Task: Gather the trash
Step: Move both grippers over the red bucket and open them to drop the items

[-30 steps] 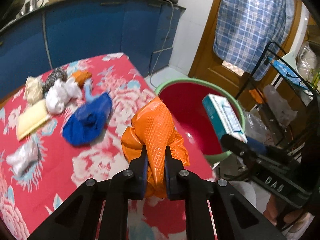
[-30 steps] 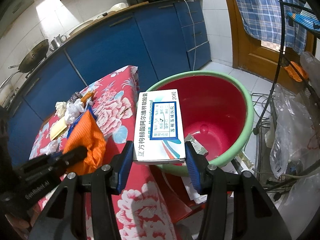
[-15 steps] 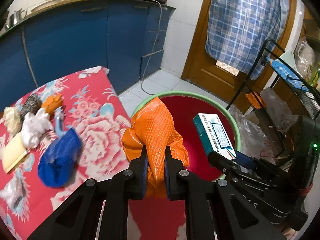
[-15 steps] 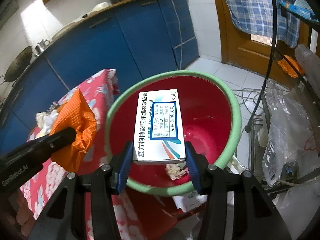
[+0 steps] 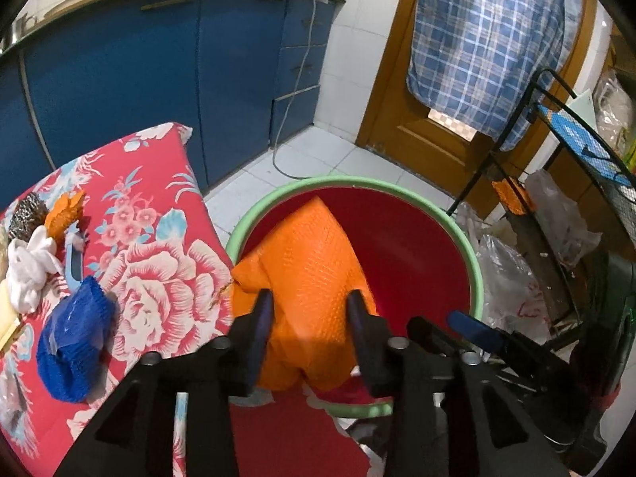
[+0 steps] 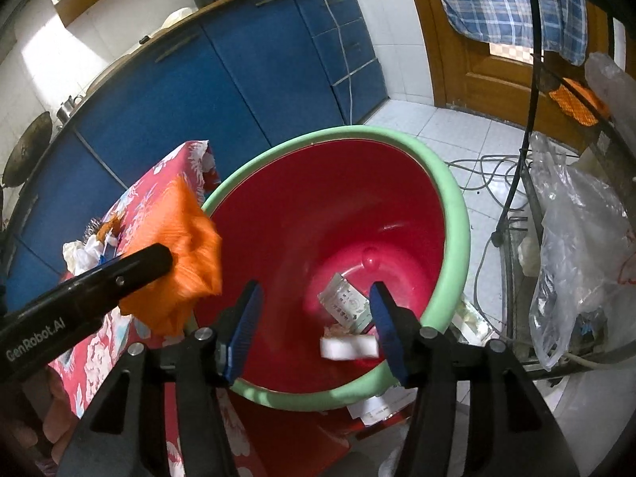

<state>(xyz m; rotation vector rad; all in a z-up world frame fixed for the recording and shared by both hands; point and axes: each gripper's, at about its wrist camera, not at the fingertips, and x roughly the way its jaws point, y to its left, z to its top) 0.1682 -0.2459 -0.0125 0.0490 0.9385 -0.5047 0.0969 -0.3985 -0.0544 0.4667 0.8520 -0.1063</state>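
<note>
Orange mesh bag sits loose between the left gripper's just-parted jaws, above the red bucket's near rim; it could snag or fall outside. Right gripper gapes empty, its box falling inside.

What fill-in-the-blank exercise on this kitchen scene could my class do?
1. The inside of the tub is ____.
2. The bag between the left tongs is ____.
3. The cloth hanging on the door has a ____ pattern.
4. The scrunched net on the flowered tablecloth is ____.

Missing words: red; orange; checked; blue
</note>
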